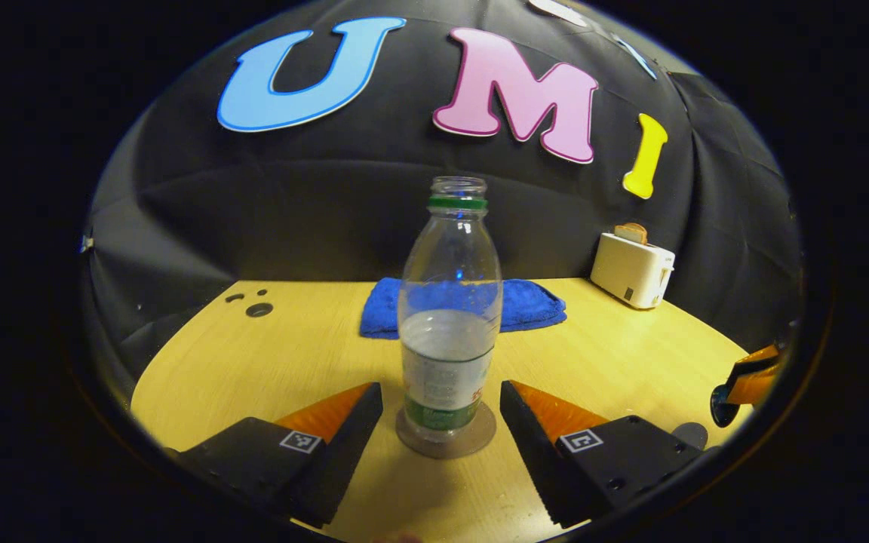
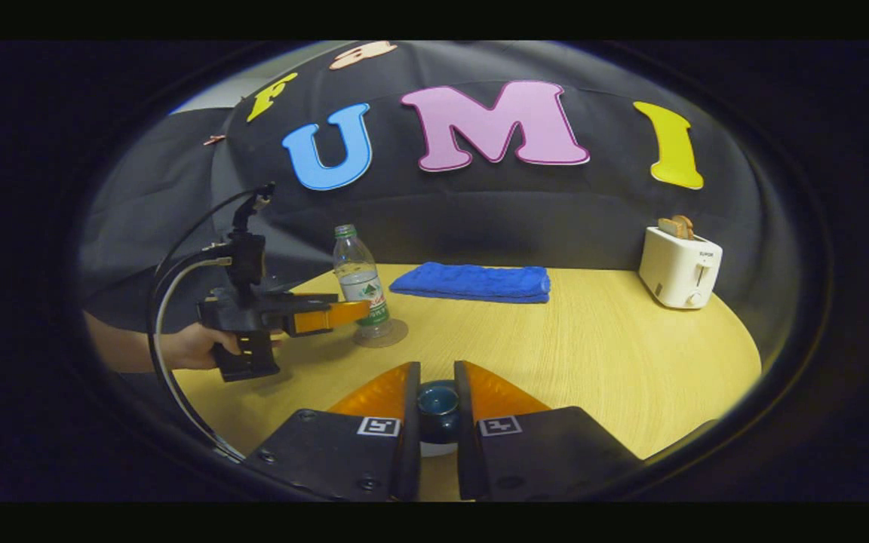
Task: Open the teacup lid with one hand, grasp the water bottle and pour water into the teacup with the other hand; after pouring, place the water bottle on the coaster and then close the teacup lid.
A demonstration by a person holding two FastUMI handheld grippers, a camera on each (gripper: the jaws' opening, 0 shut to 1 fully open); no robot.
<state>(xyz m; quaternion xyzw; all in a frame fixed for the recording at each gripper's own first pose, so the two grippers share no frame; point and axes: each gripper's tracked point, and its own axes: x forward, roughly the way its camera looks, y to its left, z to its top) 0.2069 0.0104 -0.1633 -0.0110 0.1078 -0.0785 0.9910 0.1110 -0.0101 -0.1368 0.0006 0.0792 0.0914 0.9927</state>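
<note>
Surface [image 2: 593, 339]: pale wood-grain top, curved front edge, backed by a black cloth wall. Near the far edge at the middle lies a folded blue towel [image 2: 472, 282]. At the far right corner stands a white toaster [image 2: 678, 268] with bread slices protruding from its slots.

Water bottle [image 1: 449, 317]: clear plastic, uncapped, green neck ring, partly filled with water, label band around the lower body. It stands upright on a round brown coaster [image 1: 446, 436], which lies flat on the surface in front of the towel, toward the left side of the surface.

Left gripper [image 1: 442, 422]: fingers spread wide apart, one on each side of the bottle's base, with a visible gap to the bottle and the coaster on both sides; nothing is grasped. In the right gripper view the same unit [image 2: 344, 313] is level beside the bottle's lower body, held from the left by a hand [image 2: 191, 345], with cables looping up from its body.

Right gripper [image 2: 438, 403]: fingers drawn close together around a dark blue rounded piece, the teacup lid [image 2: 438, 401], near the front edge of the surface. Both fingers appear to press against its sides. A pale portion is visible directly below the lid between the fingers; whether this is the teacup cannot be determined
</note>
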